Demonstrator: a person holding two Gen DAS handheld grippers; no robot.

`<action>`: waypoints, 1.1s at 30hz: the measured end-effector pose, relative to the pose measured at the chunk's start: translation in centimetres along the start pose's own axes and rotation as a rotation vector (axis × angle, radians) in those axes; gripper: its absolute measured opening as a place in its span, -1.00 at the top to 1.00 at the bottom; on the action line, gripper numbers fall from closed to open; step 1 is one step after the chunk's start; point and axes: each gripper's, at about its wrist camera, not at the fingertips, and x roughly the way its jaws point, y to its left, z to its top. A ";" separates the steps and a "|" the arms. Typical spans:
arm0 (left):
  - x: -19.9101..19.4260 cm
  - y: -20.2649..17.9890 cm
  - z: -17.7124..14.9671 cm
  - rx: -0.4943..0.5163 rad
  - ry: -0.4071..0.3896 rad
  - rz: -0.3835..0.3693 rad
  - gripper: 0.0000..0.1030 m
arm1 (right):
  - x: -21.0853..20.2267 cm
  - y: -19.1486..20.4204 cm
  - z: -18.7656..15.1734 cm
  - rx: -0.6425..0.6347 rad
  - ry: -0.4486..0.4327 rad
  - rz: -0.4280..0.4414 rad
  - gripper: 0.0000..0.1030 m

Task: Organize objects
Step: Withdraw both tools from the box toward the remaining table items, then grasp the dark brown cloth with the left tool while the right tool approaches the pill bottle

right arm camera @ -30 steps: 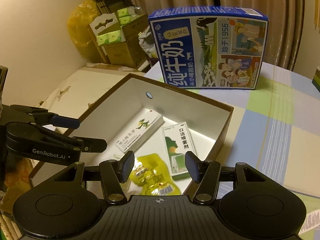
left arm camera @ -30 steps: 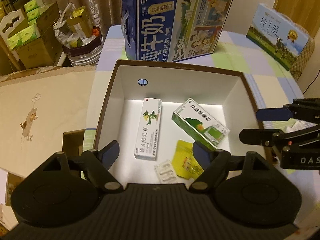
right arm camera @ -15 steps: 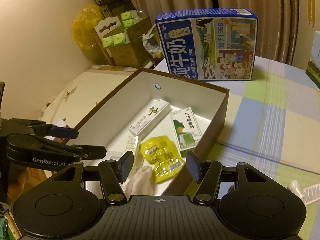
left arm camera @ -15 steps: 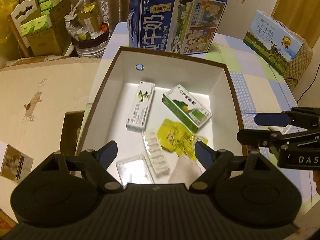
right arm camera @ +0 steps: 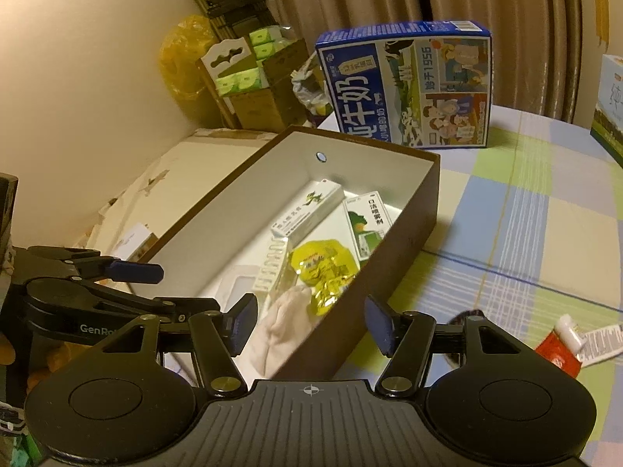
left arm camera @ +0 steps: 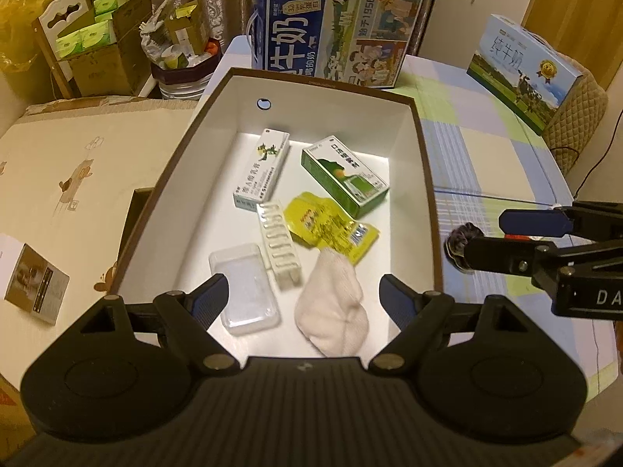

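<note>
Left wrist view first: left gripper hangs over the near end of the box, its fingers spread wide with nothing between them. The box is brown outside, white inside, and stands on a checked tablecloth. Inside it, at the far end, lie a white carton and a green carton side by side. Nearer sit a yellow pouch, a white blister strip, a clear case and a white sock; the sock overlaps the pouch's near corner. Right gripper reaches in from the right edge, outside the box, jaws apart and empty. Just under its tips a dark scrunchie lies on the cloth. A blue milk box stands behind the box, and a paler milk box sits far right.

Right wrist view: right gripper hovers above the box's near right wall, its jaws apart and just lately widening, gripping nothing. The sock, pouch, strip and both cartons show within. Left gripper enters from the left, fingers apart. A red-and-white tube lies on the cloth at right.
</note>
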 end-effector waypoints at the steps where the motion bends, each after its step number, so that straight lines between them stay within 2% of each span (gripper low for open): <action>1: -0.2 -0.2 -0.2 0.000 0.000 0.002 -0.59 | -0.3 -0.1 -0.2 0.002 0.001 0.002 -0.14; 19: -2.4 -6.8 -3.7 -0.018 0.003 0.014 -0.66 | -5.0 -4.6 -4.4 0.033 0.050 0.039 -0.16; 25: -2.2 -9.3 -4.8 -0.028 0.022 0.000 -0.67 | -5.9 -7.1 -6.2 0.069 0.089 0.027 -0.16; 33: -1.4 -13.0 -5.4 -0.011 0.046 -0.035 -0.67 | -7.9 -10.4 -7.5 0.102 0.087 -0.019 -0.16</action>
